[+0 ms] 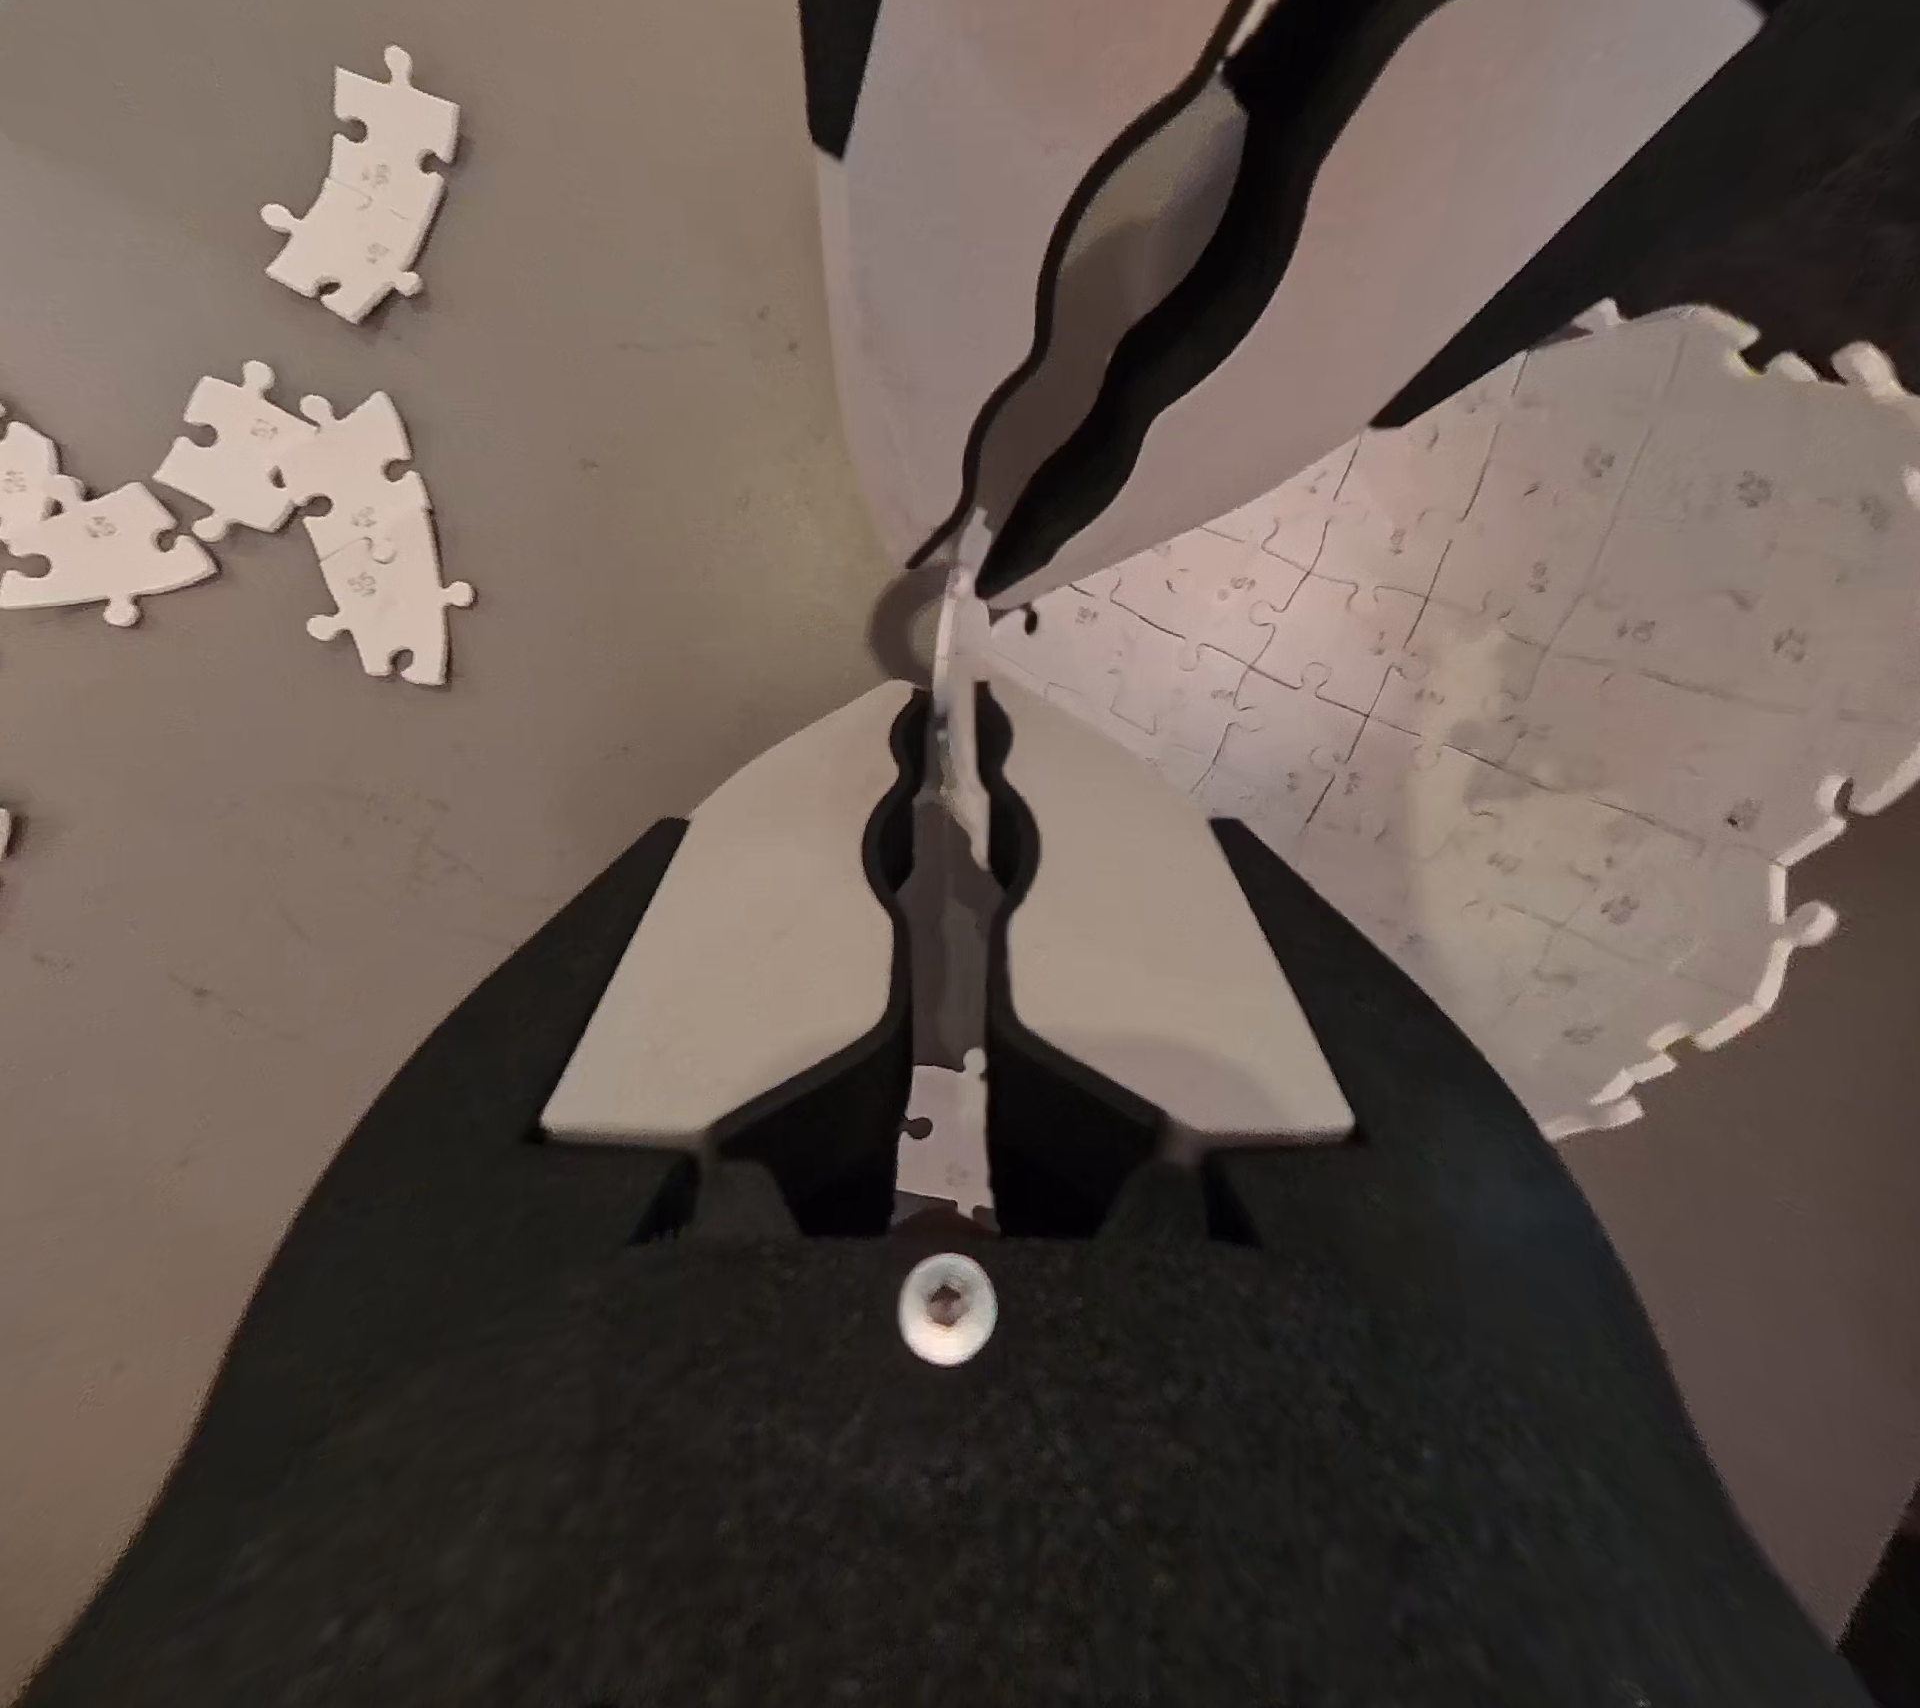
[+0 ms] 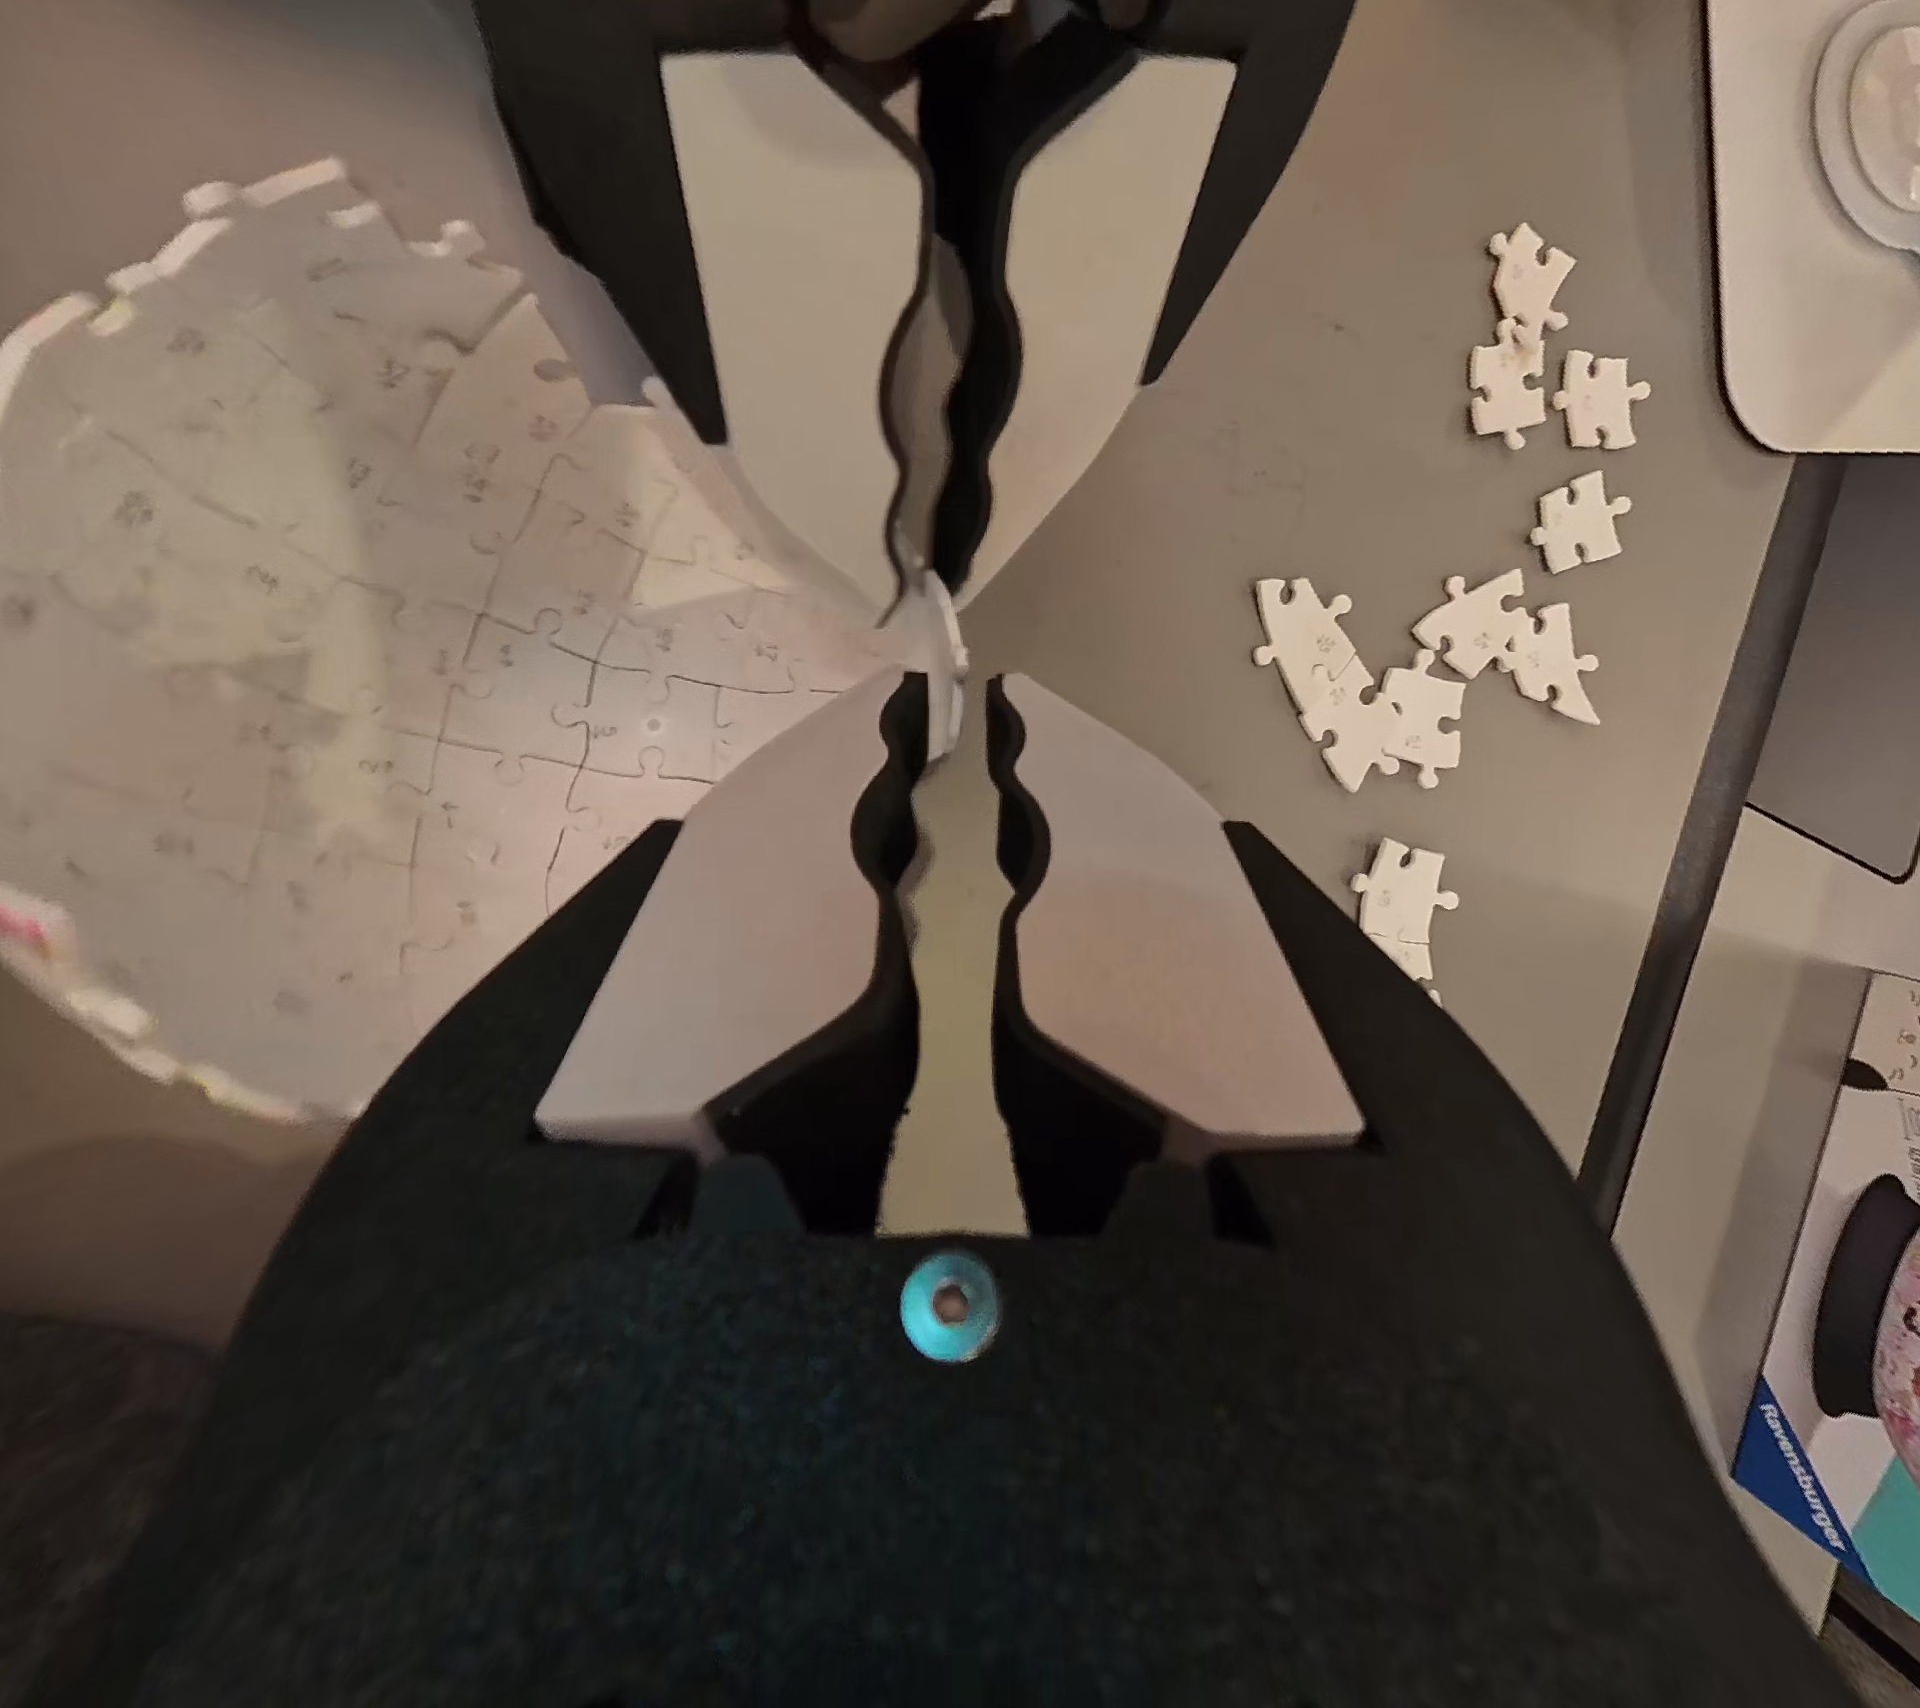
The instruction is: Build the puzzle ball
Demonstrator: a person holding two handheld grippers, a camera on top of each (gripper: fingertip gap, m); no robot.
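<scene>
The left hand-held gripper (image 1: 951,723) and the right hand-held gripper (image 2: 940,702) meet tip to tip, both pinched nearly closed.

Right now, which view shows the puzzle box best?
Right wrist view: the puzzle box sits at its lower right edge, past the table, one corner and printed side visible though cropped. The left wrist view shows none of it, only loose pieces and the half-built ball.

Puzzle shell (image 2: 312,619): white, faint grey marks, pink at one edge. Loose pieces (image 2: 1434,671): white, on grey table (image 2: 1351,256). Grippers (image 2: 940,692): black with pale grey fingers (image 2: 1122,983).
</scene>
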